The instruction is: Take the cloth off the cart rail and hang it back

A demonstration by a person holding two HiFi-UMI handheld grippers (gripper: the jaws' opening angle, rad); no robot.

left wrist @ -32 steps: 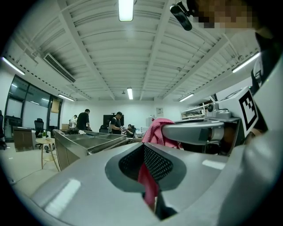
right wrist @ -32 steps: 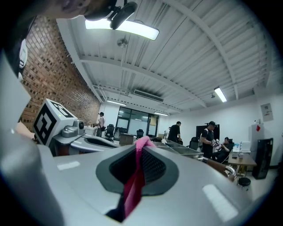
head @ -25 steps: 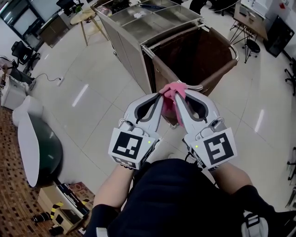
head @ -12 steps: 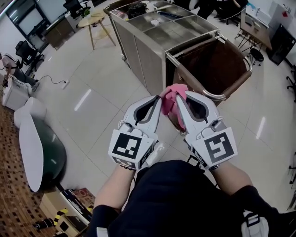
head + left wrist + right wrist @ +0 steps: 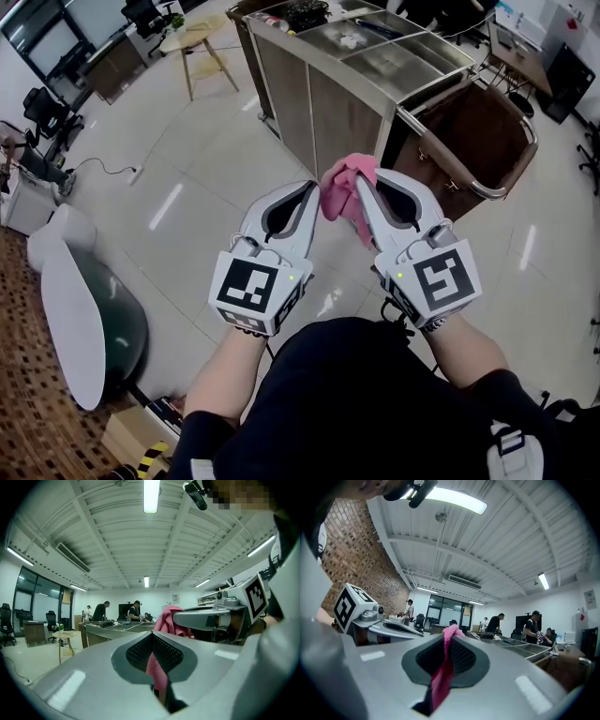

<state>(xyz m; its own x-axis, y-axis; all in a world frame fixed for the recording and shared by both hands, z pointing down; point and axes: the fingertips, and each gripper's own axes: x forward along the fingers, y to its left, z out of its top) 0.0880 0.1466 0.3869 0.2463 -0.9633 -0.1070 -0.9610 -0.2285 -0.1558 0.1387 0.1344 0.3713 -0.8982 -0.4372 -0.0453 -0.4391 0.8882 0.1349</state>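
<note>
A pink cloth [image 5: 343,194] hangs in the air between my two grippers, away from the cart rail [image 5: 462,177]. My left gripper [image 5: 316,190] is shut on the cloth's left part; pink fabric [image 5: 157,671] shows pinched between its jaws. My right gripper [image 5: 359,188] is shut on the right part, with a pink strip [image 5: 442,674] running through its jaws. Both grippers sit side by side at chest height, pointing roughly level, in front of the metal cart [image 5: 370,62]. The cart's brown bag [image 5: 473,131] lies beyond and to the right of the cloth.
The cart's steel top [image 5: 394,37] holds trays with small items. A wooden stool [image 5: 198,49] stands behind the cart. A white oval table [image 5: 70,319] sits at the left, and desks and chairs [image 5: 47,108] line the back. Several people [image 5: 136,611] stand far across the room.
Both grippers have carried the cloth back off the cart rail and leftward; the cart has slid toward the upper right of the head view. Both stay shut on the cloth.
</note>
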